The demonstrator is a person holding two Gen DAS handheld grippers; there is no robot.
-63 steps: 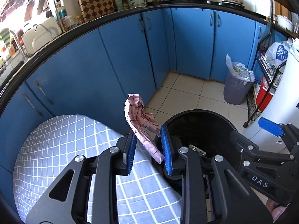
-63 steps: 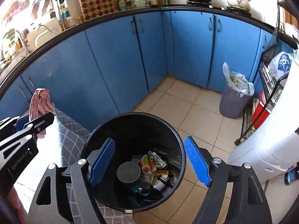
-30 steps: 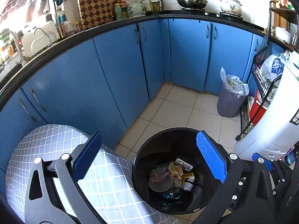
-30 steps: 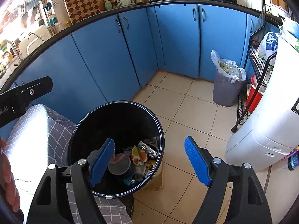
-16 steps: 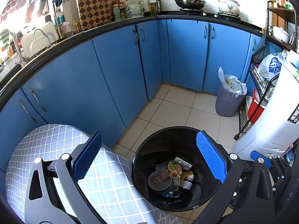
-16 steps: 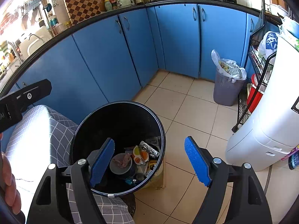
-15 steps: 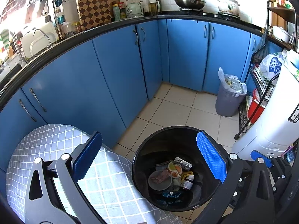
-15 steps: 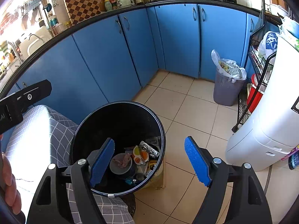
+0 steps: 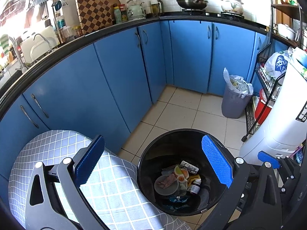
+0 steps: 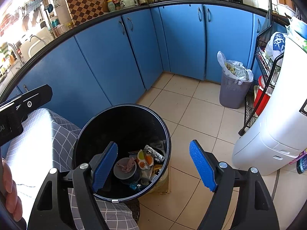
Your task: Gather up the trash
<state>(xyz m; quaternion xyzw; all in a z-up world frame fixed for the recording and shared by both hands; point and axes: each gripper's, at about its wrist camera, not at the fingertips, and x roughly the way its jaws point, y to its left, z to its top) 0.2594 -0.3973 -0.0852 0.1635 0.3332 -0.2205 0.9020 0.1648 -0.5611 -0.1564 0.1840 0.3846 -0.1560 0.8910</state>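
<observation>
A round black trash bin [image 9: 153, 149] stands on the tiled floor and holds several pieces of trash. A crumpled pink paper [image 9: 166, 180] lies on a grey lid inside it; it also shows in the right wrist view [image 10: 127, 164]. My left gripper [image 9: 153, 163] is open and empty above the bin's left rim. My right gripper [image 10: 153, 164] is open and empty above the bin [image 10: 96, 126], over its right side. The left gripper's finger [image 10: 28, 99] shows at the left of the right wrist view.
A table with a grey checked cloth [image 9: 57, 153] touches the bin's left side. Blue cabinets [image 9: 124, 72] run along the back. A grey lined bin [image 9: 234, 99], a wire rack [image 9: 268, 80] and a white appliance [image 9: 284, 118] stand at the right.
My left gripper was shut on the pink paper above the bin, then opened; the paper now lies inside the bin. Both grippers have hardly moved in the last half second.
</observation>
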